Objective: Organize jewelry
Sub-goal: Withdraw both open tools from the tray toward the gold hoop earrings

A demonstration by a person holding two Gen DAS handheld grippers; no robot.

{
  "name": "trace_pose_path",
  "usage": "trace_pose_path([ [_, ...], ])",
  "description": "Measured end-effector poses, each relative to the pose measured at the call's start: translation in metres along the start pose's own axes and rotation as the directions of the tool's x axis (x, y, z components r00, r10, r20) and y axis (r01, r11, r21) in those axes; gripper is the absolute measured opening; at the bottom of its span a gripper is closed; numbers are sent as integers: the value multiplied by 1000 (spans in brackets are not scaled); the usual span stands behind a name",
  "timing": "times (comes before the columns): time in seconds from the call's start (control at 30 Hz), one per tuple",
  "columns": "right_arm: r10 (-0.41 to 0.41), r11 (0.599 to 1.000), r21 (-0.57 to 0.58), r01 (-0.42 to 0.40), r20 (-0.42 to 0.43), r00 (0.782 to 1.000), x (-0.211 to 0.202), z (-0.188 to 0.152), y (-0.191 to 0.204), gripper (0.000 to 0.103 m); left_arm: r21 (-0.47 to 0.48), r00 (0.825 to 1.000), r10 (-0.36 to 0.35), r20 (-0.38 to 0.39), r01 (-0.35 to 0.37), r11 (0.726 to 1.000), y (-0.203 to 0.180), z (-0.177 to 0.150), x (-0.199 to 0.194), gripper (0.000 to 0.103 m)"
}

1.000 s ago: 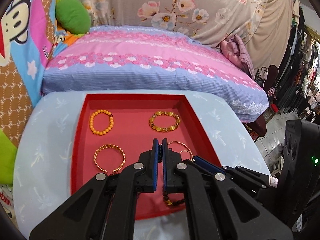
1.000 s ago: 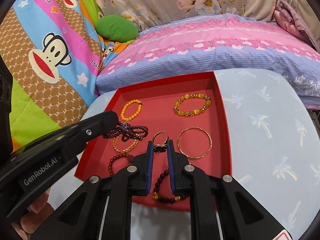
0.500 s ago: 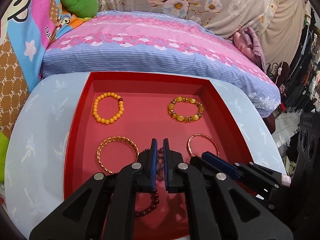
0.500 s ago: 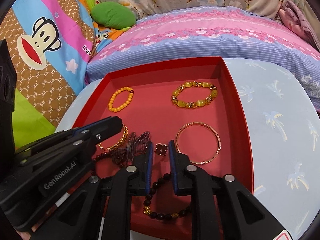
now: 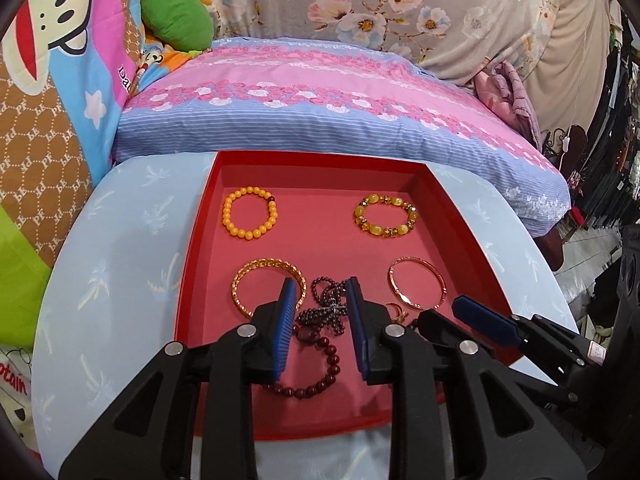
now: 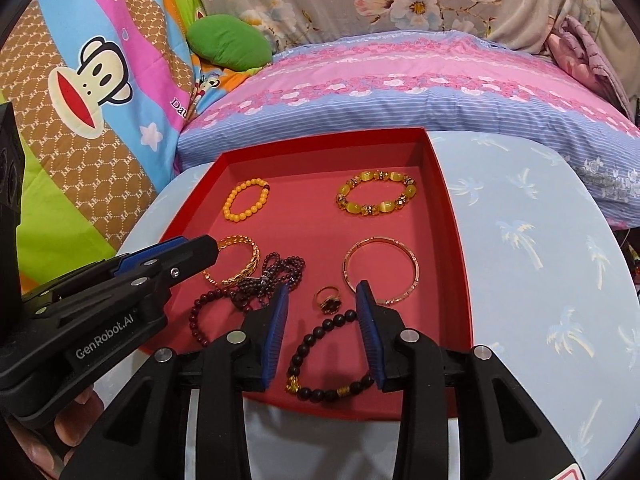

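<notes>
- Left gripper [image 5: 320, 296] hangs low over the near half of the shallow red tray [image 5: 200, 240], jaws spread wide, gripping nothing.
- Right between those blue pads lies the tangled dark purple bead necklace [image 5: 330, 306], free on the tray floor.
- A dark red round-bead bracelet [image 5: 316, 372] curls just near of it.
- Right gripper [image 6: 322, 300] is parted wide too, also empty.
- The small gold ring with a dark flower top [image 6: 329, 300] sits in that gap, touching neither pad.
- A black bead bracelet with gold charms [image 6: 320, 360] lies nearest.
- Far row: orange bead bracelet [image 5: 250, 218] left, yellow stone bracelet [image 5: 385, 216] right.
- Middle row: gold woven bangle [image 5: 260, 284] left, thin rose-gold bangle [image 5: 418, 284] right.
- The tray rests on a pale blue palm-print table [image 6: 540, 260].
</notes>
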State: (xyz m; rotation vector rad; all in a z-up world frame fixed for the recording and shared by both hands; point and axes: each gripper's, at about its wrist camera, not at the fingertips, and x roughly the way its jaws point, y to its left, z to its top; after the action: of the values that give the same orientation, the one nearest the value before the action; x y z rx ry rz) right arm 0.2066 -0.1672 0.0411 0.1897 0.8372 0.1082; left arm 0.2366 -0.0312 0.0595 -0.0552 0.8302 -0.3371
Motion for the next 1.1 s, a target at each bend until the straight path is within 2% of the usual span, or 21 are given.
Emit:
trace_pose_path([
  [0.2,7,1000,3,-7,18,1000,-22,-10,3,35,10,1000,8,18,-8,1000,-9,-11,-21,26],
  [0.33,6,1000,6,-6,32,999,-39,-20,4,35,11,999,11,31,-12,1000,-14,-23,-38,32],
  [0.6,8,999,40,-10,39,999,-67,-44,-4,35,27,999,0,37,-1,1000,-25,-49,-65,32],
  [0.97,-14,998,68,14,3,1000,-82,-85,-16,35,33,1000,3,15,-3,999,-33,-87,-80,33],
  [1.1,-34,996,79,35,-12,999,-84,-101,-22,35,24,1000,-4,-18,4,1000,-32,-107,-81,33],
])
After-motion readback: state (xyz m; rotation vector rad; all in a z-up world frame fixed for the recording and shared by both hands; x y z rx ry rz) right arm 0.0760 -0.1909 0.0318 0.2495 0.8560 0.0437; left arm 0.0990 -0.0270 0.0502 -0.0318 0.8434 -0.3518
